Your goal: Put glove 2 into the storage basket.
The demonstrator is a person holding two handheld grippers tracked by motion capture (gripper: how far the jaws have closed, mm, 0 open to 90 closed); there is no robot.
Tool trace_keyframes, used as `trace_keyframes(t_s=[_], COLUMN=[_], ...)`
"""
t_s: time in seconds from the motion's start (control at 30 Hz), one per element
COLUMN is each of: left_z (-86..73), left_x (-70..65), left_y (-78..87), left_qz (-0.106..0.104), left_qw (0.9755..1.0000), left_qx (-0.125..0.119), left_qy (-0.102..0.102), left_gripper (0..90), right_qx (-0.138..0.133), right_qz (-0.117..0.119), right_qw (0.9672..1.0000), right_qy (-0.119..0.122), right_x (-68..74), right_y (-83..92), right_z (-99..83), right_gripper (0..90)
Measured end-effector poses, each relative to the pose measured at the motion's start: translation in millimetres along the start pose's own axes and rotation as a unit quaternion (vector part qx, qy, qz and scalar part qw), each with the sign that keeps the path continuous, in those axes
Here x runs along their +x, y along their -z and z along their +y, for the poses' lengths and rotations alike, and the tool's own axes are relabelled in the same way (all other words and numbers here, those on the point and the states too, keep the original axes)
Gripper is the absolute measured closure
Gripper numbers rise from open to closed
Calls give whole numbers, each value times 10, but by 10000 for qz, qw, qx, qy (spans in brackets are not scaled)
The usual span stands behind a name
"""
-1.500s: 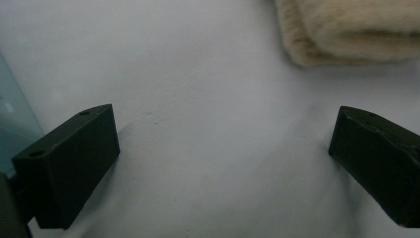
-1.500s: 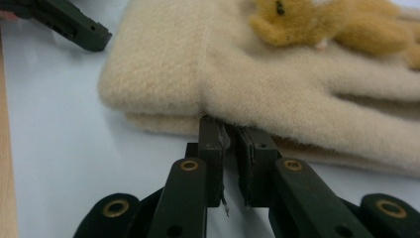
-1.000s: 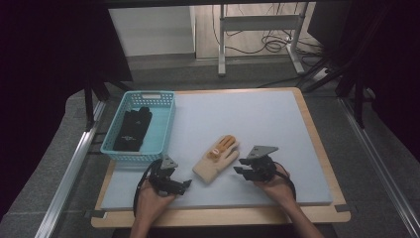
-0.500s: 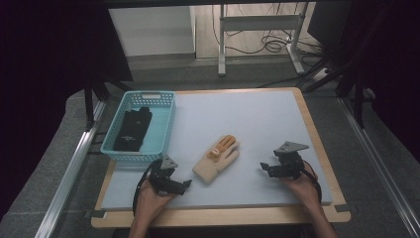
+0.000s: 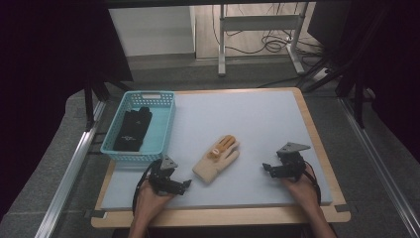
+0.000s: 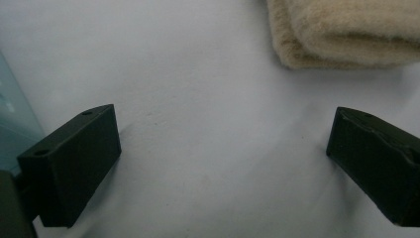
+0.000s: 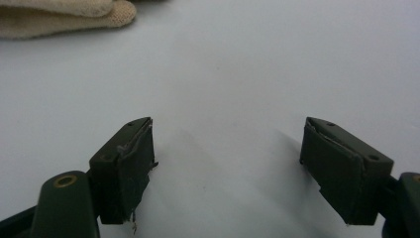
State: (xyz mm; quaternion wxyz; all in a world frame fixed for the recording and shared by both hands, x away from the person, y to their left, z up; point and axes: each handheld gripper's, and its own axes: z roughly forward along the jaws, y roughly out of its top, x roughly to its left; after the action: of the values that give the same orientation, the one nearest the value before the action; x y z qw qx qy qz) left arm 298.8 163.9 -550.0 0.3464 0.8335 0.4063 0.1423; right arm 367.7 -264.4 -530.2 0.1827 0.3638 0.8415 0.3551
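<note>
Judging from how things lie on the table [image 5: 257, 114], the sorting is taken to be about half done: one black glove [image 5: 132, 129] is already laid inside the blue basket [image 5: 163, 130] at the table's left edge, nothing else being seen in it, while the cream glove [image 5: 216, 159] is left flat on the mat near the front, between the two hands and apart from the basket. Both the left tongs [image 5: 184, 184] and the right tongs [image 5: 266, 167] are held spread wide with nothing gripped, the right ones having just been opened, so the cream glove is yet to be picked up.
</note>
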Motion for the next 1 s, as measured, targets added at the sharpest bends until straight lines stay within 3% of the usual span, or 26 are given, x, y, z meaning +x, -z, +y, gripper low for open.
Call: trace_keyframes(t_s=[0.1,0.2,0.6,1.0], left_z=[1,26,432,871], left_x=[-10,-32,-253,-381], left_y=[7,16,39,-239], left_qz=[-103,-335,-618,-563], left_qw=[9999,9993,9978,9974], left_qx=[-28,-88,-127,148], left_qy=[37,133,-186,-423], left_gripper=[10,12,6,7], right_qx=[-1,-1,-3,-3], right_qz=[-2,-5,-22,-18], right_qw=[10000,10000,10000,10000], right_qy=[2,7,8,3], right_x=[1,0,2,2], right_y=[0,0,0,0], right_z=[0,-1,-2,-2], right_gripper=[207,207,203,202])
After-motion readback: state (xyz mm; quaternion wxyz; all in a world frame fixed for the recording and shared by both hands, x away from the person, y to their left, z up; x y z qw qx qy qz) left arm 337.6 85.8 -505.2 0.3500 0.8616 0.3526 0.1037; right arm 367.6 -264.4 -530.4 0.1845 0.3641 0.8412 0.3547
